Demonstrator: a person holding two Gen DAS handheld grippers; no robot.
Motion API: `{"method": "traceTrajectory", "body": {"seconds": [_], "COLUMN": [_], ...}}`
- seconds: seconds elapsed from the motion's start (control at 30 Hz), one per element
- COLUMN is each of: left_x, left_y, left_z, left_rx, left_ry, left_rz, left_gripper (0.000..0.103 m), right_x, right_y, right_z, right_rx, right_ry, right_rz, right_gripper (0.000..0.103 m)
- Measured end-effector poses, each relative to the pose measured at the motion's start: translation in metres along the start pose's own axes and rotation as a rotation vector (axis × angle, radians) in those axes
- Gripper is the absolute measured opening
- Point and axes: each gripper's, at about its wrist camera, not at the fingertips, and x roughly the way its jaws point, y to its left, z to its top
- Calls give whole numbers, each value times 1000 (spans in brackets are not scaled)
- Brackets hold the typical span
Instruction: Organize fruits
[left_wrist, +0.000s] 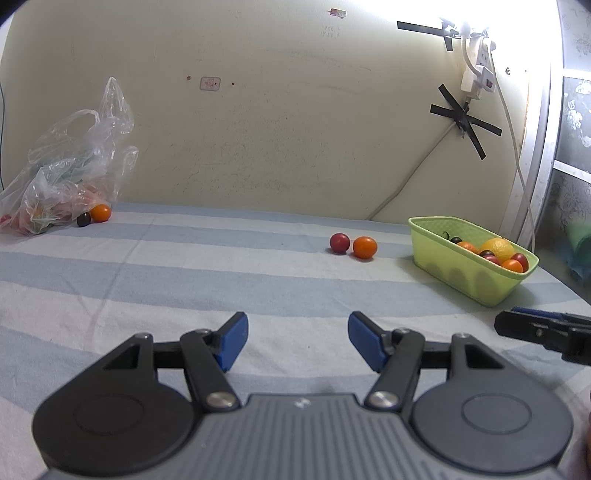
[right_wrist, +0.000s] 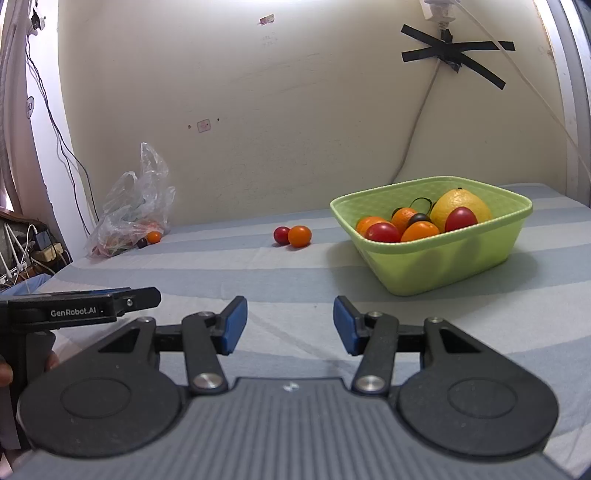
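Inside the clear plastic bag (left_wrist: 62, 177), left of the green basket (right_wrist: 436, 266), red and green contents blur behind crinkled film, and the picture's left edge cuts the bag off. The basket's near wall hides the lower halves of its fruits, showing them only as dark shadows. Beside it, the right gripper (left_wrist: 543, 328) is cut by the frame edge, its fingertips hidden.

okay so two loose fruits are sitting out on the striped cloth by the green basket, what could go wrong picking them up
The red fruit and orange fruit appear to touch, so closing on one could nudge the other rolling across the cloth. The green basket is already heaped, so a dropped fruit might bounce out.
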Motion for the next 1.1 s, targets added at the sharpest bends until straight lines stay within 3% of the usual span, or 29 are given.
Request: {"method": "traceTrajectory", "body": {"seconds": [0.3, 0.43, 0.67, 0.77, 0.93, 1.03, 1.1], "left_x": [5, 18, 81, 124, 175, 188, 192], "left_y": [12, 20, 15, 12, 11, 17, 23], "left_z": [6, 30, 90, 104, 111, 112, 113], "left_rx": [-67, -47, 66, 41, 21, -10, -46], "left_ry": [37, 42, 71, 142, 188, 206, 206], "left_rz": [-45, -64, -220, -318, -403, -455, -484], "left_gripper": [61, 59, 58, 50, 50, 50, 50], "right_x": [12, 27, 90, 126, 172, 186, 192], "right_y": [5, 14, 43, 47, 53, 57, 62], "right_z": [7, 23, 47, 56, 63, 65, 65], "right_rx": [-44, -90, -196, -220, -296, -385, -483], "right_ry": [52, 57, 93, 123, 161, 172, 189], "right_rz": [7, 28, 14, -21, -128, -189, -175], "right_gripper": [54, 54, 52, 50, 47, 46, 44]}}
